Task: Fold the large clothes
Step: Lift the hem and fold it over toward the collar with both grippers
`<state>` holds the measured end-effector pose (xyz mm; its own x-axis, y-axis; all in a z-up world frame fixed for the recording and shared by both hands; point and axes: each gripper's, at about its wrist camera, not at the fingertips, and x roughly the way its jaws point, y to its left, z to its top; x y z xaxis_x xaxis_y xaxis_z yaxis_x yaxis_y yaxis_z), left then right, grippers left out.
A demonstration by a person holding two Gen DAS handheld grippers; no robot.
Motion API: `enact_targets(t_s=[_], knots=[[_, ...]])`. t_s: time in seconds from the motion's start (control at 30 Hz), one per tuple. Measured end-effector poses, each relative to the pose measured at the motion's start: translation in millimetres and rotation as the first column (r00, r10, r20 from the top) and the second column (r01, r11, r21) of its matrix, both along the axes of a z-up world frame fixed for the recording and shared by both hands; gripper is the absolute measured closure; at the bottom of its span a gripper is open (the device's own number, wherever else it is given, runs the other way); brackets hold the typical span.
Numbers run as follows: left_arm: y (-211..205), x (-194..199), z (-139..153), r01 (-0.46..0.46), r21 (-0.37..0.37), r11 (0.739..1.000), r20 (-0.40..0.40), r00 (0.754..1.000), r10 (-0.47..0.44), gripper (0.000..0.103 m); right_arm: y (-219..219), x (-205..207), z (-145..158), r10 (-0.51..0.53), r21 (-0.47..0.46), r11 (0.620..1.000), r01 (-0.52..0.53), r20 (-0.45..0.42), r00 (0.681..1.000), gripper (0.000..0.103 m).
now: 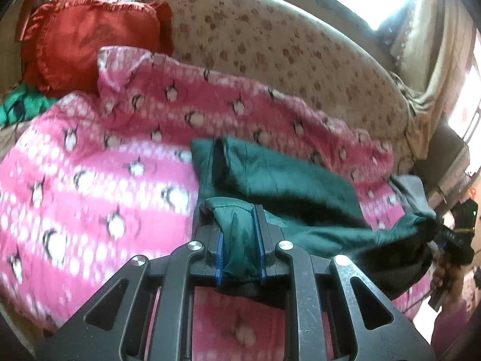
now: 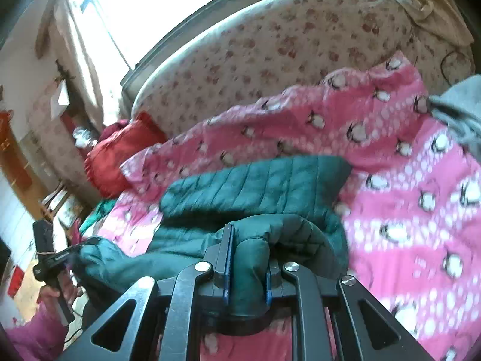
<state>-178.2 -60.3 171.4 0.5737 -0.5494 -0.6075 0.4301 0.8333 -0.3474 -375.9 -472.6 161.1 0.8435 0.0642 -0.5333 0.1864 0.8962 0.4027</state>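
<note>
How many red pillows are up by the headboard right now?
1 for certain: the red pillow lies at the blanket's far corner against the headboard. A darker red piece behind it may be another.

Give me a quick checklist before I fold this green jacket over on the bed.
1. Left tool gripping the green jacket: ok, fabric pinched between its fingers.
2. Right tool gripping the jacket: ok, a thick bunch clamped.
3. Jacket edge stretched evenly between the tools: not ok, it sags and bunches.
4. Pink penguin blanket flat underneath: not ok, it is rumpled.
5. Red pillow out of the fold path: ok, it lies by the headboard.
6. Grey cloth clear of the jacket: cannot tell.
</note>
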Motion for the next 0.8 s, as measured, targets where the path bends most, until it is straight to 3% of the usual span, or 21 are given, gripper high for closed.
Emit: enact_targets(t_s=[0.2, 0.4, 0.6, 0.7, 0.8], knots=[[-40.3, 72.0, 5.9, -0.055, 0.014, 0.998, -0.009, 0.998, 0.055, 0.087, -34.0, 60.3, -0.8, -0.082, -0.005, 0.997, 0.082, -0.029, 0.996, 0.088], [-73.9, 138.6, -19.6, -0.12, 0.078, 0.99, -0.044, 0.991, 0.124, 0.088, -64.7, 121.3, -17.5, -0.153, -0.036, 0.988, 0.15, -0.086, 0.985, 0.088], [-93.7, 181.6, -67.0, -0.127, 0.116, 0.985, -0.132, 0.981, 0.142, 0.088, -94.9, 170.0, -67.3, -0.198, 0.011, 0.979, 0.203, -0.183, 0.963, 0.088], [-92.3, 192.8, -77.4, -0.121, 0.076, 0.99, -0.178, 0.975, 0.133, 0.085, -106.9, 181.9, -97.9, -0.216, 0.071, 0.969, 0.235, -0.212, 0.953, 0.088], [-87.7, 198.4, -73.0, -0.087, 0.042, 0.995, -0.216, 0.972, 0.094, 0.08, -117.0, 180.5, -110.4, -0.214, 0.156, 0.958, 0.242, -0.177, 0.961, 0.08]])
